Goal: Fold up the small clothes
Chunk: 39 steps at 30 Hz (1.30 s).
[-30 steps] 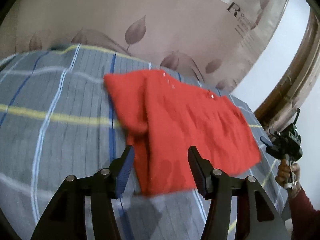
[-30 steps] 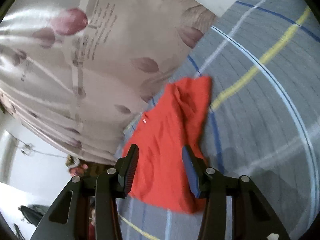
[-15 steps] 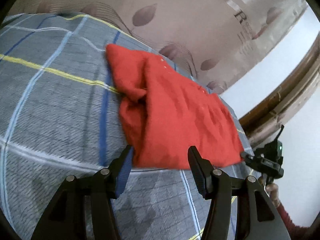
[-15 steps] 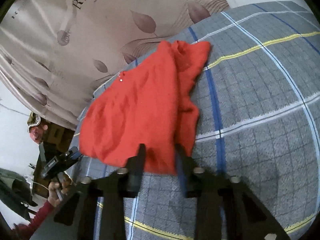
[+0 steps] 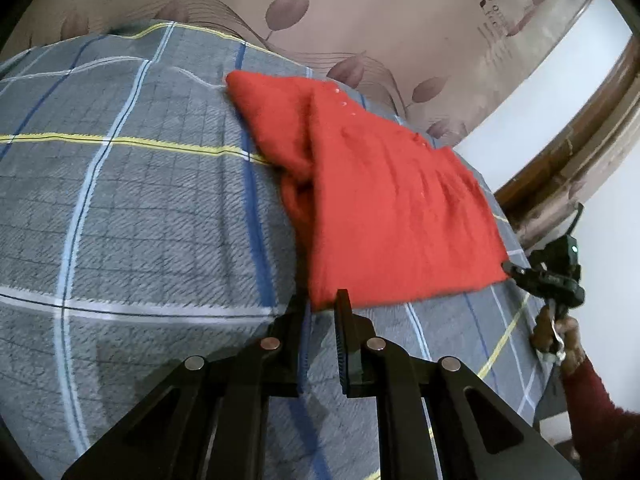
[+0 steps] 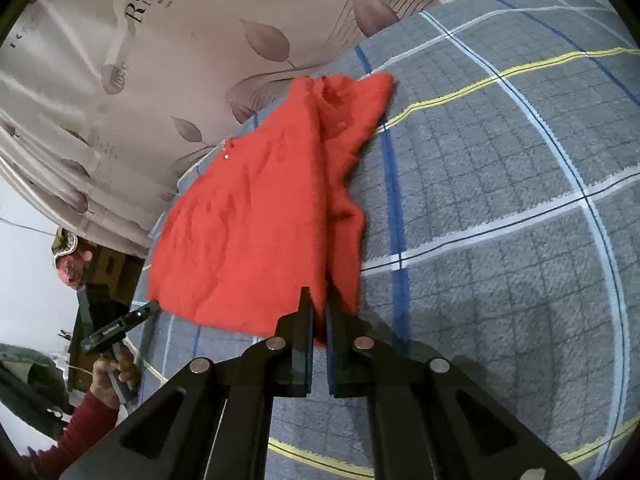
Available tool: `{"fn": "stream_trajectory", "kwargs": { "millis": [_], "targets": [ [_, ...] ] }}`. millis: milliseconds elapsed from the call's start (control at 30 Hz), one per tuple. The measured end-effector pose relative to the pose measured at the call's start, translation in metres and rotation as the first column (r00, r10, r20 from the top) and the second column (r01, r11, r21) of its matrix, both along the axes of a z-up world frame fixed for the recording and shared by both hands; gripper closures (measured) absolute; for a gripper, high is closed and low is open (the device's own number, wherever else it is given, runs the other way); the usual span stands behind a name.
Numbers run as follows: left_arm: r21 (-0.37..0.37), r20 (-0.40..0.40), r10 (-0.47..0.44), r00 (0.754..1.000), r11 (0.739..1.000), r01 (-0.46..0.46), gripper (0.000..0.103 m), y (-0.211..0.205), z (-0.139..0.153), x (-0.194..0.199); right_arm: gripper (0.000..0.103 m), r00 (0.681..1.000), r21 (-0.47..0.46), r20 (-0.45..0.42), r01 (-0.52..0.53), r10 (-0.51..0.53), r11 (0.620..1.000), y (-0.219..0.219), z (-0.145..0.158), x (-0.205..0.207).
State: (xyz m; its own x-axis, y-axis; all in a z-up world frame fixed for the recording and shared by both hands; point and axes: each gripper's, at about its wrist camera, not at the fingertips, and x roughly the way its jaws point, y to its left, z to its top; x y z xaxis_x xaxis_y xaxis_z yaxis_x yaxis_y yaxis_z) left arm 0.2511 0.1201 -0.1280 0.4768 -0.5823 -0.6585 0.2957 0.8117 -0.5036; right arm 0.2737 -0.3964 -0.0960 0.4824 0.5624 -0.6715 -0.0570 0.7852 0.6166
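Item: red fuzzy knit garment [image 5: 392,208], lying partly folded on grey plaid blanket [image 5: 132,208].

Left gripper [image 5: 322,300] narrowed at the near hem's left corner, grip uncertain; right gripper [image 6: 318,304] pinched on the hem's opposite corner. Garment's long axis runs away from both, toward the leaf-print curtain [image 5: 360,12]; neither gripper is nearer.

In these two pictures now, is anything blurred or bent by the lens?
Left wrist view: the blanket stripes curve from fisheye, and the garment hem near the left gripper looks soft. Right wrist view: the same curving, with the right gripper sharp.
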Motion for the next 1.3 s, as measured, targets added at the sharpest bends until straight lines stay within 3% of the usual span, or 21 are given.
{"fn": "stream_trajectory", "kwargs": {
  "millis": [133, 267, 367, 433, 500, 700, 833, 1000, 1200, 1300],
  "targets": [
    [0.077, 0.045, 0.0, 0.999, 0.997, -0.004, 0.091, -0.005, 0.005, -0.008, 0.098, 1.0, 0.006, -0.019, -0.003, 0.003, 1.0, 0.003, -0.004, 0.005],
    [0.043, 0.114, 0.063, 0.991, 0.997, -0.068, 0.09, 0.0, 0.024, -0.019, 0.094, 0.999, 0.07, -0.007, 0.033, -0.033, 0.997, -0.008, -0.001, 0.002],
    [0.02, 0.2, 0.065, 0.978, 0.997, -0.071, 0.072, -0.006, 0.05, -0.029, 0.092, 0.995, 0.07, 0.053, 0.08, -0.084, 0.994, -0.015, 0.014, -0.006],
    [0.015, 0.232, 0.056, 0.971, 0.998, -0.062, 0.044, -0.015, 0.06, -0.028, 0.092, 0.992, 0.06, 0.093, 0.084, -0.089, 0.995, -0.013, 0.026, -0.008],
    [0.049, 0.264, 0.05, 0.963, 0.997, -0.066, 0.037, -0.032, 0.067, -0.022, 0.092, 0.99, 0.009, 0.13, 0.062, -0.063, 0.998, -0.001, 0.041, -0.003],
    [0.24, 0.32, -0.001, 0.947, 0.968, -0.08, 0.037, -0.091, 0.067, 0.001, 0.092, 0.984, -0.147, 0.17, -0.029, 0.054, 0.989, 0.052, 0.054, 0.03],
    [0.284, 0.327, -0.034, 0.944, 0.957, -0.064, 0.036, -0.113, 0.057, 0.014, 0.092, 0.984, -0.22, 0.168, -0.025, 0.063, 0.975, 0.07, 0.05, 0.06],
    [0.329, 0.292, 0.013, 0.956, 0.938, -0.113, 0.036, -0.118, 0.037, 0.035, 0.09, 0.993, -0.281, 0.119, 0.018, 0.016, 0.96, 0.067, 0.029, 0.088],
    [0.362, 0.243, 0.057, 0.968, 0.921, -0.145, 0.036, -0.119, 0.025, 0.043, 0.091, 0.993, -0.218, 0.116, 0.044, -0.019, 0.975, 0.054, 0.013, 0.088],
    [0.419, 0.248, 0.049, 0.967, 0.895, -0.153, 0.036, -0.127, 0.022, 0.042, 0.091, 0.989, -0.277, 0.144, 0.056, -0.016, 0.959, 0.062, 0.015, 0.083]
  ]
}}
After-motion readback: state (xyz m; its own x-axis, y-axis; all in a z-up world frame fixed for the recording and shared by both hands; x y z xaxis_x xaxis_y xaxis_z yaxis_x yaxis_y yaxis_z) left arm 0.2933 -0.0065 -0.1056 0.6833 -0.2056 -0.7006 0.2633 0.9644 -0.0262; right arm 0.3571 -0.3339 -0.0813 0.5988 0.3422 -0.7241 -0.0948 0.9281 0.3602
